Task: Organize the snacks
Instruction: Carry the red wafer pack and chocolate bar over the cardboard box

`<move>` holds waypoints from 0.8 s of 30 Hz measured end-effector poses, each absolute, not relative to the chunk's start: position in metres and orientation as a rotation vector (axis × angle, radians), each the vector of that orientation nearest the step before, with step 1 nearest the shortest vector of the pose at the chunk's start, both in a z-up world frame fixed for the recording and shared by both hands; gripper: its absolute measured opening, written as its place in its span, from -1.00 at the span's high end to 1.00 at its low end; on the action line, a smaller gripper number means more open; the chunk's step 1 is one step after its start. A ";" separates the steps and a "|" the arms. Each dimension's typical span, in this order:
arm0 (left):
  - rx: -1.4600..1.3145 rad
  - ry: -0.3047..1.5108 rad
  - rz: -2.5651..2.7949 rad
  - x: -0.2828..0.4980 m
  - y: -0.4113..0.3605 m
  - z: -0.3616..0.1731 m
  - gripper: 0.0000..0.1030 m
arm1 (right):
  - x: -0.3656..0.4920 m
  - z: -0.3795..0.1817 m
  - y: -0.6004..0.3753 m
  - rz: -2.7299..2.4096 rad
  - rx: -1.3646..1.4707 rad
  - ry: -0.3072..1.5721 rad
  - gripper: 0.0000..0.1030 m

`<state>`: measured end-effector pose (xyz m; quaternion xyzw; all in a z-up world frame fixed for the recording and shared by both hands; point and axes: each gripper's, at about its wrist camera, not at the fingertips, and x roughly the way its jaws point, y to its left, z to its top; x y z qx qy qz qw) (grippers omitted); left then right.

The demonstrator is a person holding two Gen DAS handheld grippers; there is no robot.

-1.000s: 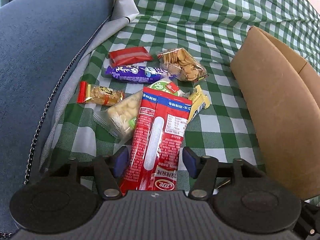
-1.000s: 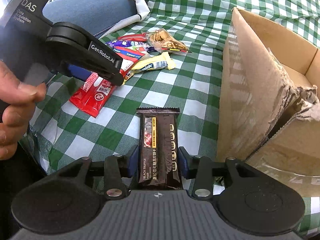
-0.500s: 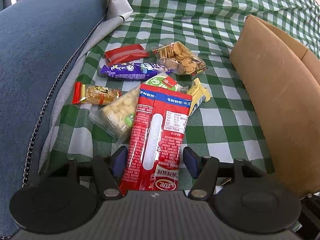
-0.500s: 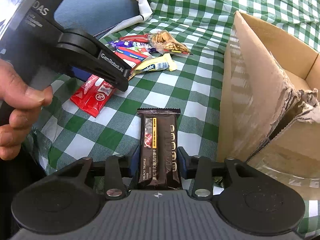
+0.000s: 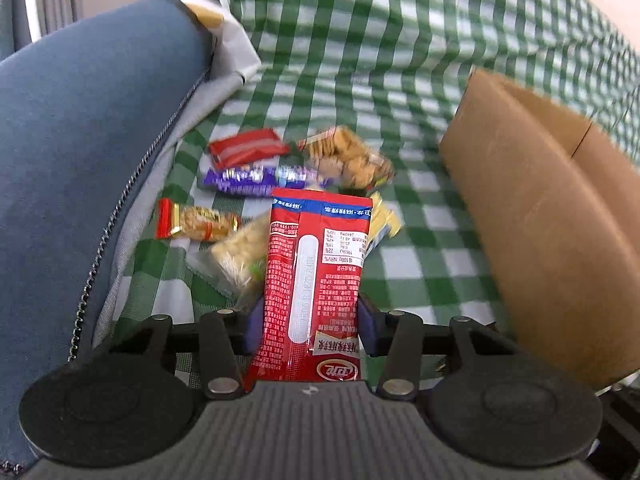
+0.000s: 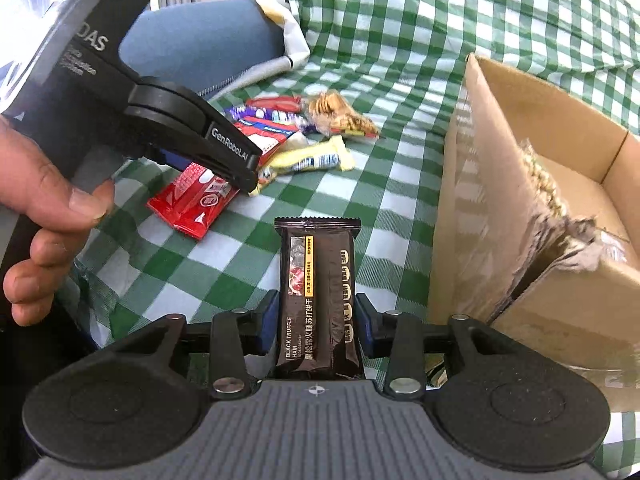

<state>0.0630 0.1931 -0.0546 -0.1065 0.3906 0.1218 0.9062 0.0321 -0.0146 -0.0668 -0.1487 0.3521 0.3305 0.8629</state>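
Left gripper (image 5: 310, 330) clamped on the red snack pack (image 5: 316, 288), above the checked cloth (image 5: 420, 264). Right gripper (image 6: 316, 330) pinched the dark cracker bar (image 6: 320, 300) beside the cardboard box (image 6: 520, 208).

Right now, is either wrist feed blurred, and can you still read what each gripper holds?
Left wrist view: cloth, cardboard box and loose snacks are motion-smeared, but the red packet in the left gripper stays sharp. Right wrist view: mostly crisp; the brown cracker bar in the right gripper reads clearly.
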 end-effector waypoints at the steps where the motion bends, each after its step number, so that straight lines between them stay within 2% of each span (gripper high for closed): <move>1: -0.243 0.789 0.247 0.059 0.195 -0.051 0.00 | 0.030 -0.063 -0.016 0.698 -0.306 0.724 0.20; 8: -0.387 0.678 0.206 0.030 0.197 -0.027 0.00 | 0.019 -0.035 -0.022 0.736 -0.263 0.651 0.20; 19: -0.333 0.570 0.176 0.009 0.173 -0.007 0.00 | 0.031 0.031 -0.068 0.685 -0.214 0.508 0.20; 24: -0.257 0.574 0.158 0.013 0.159 -0.011 0.00 | 0.052 0.029 -0.097 0.590 -0.202 0.467 0.20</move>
